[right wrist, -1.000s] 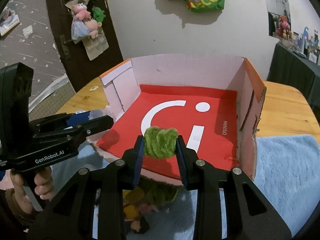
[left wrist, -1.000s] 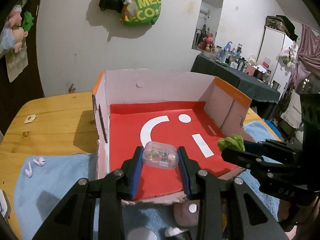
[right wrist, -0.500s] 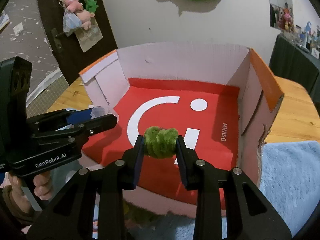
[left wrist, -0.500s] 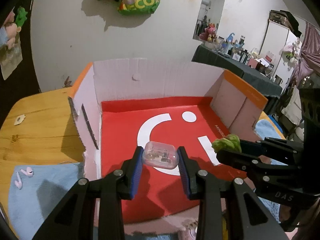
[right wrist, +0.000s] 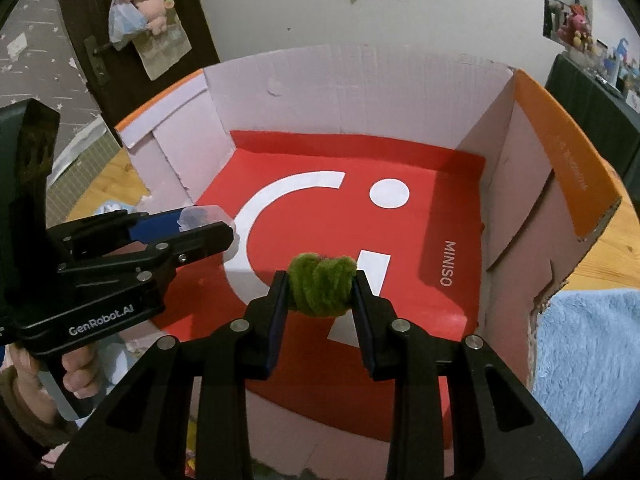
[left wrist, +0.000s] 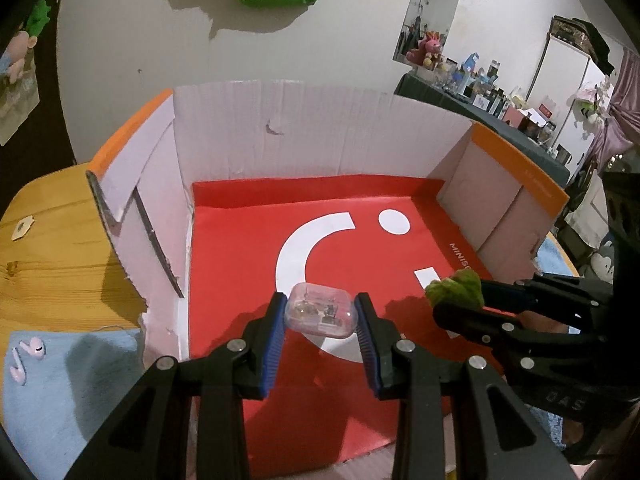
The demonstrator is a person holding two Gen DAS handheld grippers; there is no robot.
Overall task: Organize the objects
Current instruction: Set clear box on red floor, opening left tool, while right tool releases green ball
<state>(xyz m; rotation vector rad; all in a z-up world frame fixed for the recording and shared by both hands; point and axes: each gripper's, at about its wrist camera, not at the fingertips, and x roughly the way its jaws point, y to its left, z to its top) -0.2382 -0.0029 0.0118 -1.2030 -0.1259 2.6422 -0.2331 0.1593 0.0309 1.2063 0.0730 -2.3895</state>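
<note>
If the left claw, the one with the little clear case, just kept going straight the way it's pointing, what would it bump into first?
Probably the box's red floor: the left gripper, shut on the clear case, is angled down into the box. Nothing else lies ahead; the white back wall stands beyond. Depth is hard to judge.

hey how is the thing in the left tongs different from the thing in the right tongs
The clear plastic case in the left tongs is see-through, smooth and hard-looking, with small parts visible inside. The green fuzzy bundle in the right tongs is opaque, olive green and soft, twisted like a knot. The case is a rounded oblong; the bundle is lumpy. Both are small, gripped at their sides, and held above the red floor of the cardboard box.
</note>
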